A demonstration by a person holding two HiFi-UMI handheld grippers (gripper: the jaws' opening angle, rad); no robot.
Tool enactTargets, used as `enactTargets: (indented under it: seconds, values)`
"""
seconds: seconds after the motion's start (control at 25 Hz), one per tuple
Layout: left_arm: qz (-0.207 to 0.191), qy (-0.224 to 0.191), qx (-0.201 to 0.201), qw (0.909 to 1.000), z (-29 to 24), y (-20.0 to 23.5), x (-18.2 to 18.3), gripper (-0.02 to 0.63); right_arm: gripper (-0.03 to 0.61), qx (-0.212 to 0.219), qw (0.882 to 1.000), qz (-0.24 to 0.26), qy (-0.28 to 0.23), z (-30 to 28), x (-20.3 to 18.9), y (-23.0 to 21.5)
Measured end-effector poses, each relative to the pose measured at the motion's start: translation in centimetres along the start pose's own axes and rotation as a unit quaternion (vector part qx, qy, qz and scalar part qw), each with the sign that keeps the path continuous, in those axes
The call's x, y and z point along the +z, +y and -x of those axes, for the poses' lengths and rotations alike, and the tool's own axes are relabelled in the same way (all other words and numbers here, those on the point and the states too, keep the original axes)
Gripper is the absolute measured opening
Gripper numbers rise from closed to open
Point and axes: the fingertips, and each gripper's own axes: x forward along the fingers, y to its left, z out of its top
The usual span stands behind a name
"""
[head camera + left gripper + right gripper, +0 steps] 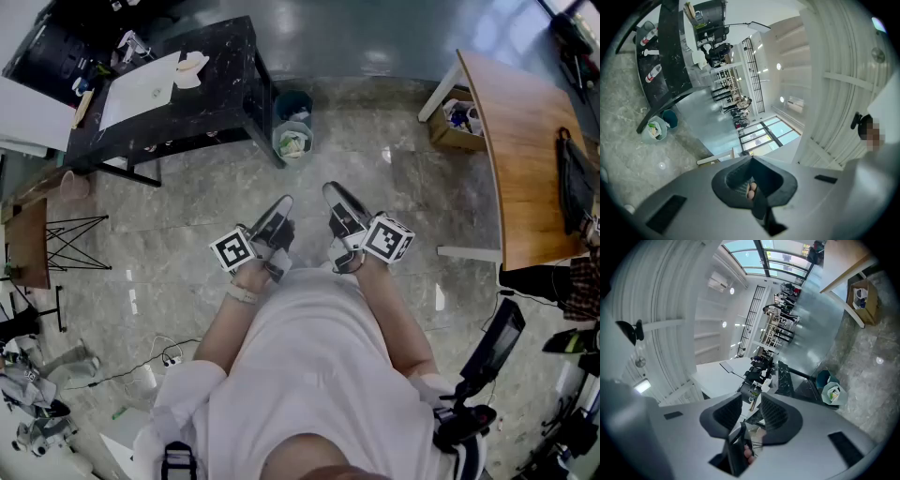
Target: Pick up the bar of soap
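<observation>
The person stands on the marble floor [169, 225] at the middle of the head view, with both tools drawn in close to the body and pointing level toward the top of the frame. The left gripper [281, 204] sits just left of centre. In the left gripper view its fingers [780, 185] meet at their tips, with nothing between them. The right gripper [334, 192] is just beside it, and in the right gripper view its fingers [719, 416] stand a narrow gap apart, gripping nothing, with only the distant room showing through the gap. In the upper left of the head view stands a black bench [220, 66] carrying a white sheet [141, 91]. At that sheet's right end lies a pale cream lump [192, 66] that looks like the bar of soap, though it is too small to be certain. It is well apart from both grippers. Two bins stand by the bench's right end, a teal bin [295, 103] and a lined bin [293, 142]. A wooden table [525, 141] fills the right edge, with a black bag [574, 183] on it and a cardboard box [455, 122] beneath its upper end.
</observation>
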Motion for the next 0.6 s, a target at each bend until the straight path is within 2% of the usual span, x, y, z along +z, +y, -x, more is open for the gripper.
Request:
enactTargets:
  seconds: [0.36,0.6]
  values:
    - [0.001,0.001,0.009,1.0000,-2.5,0.5,0.4,0.006,0.137,-0.002,1.000,-0.014,-0.006,-0.4,2.2,-1.5]
    - [0.014,0.009,0.004,0.9998,-5.4,2.6,3.3,0.006,0.137,-0.028,0.999,-0.017,-0.008,-3.2,3.9,-4.1]
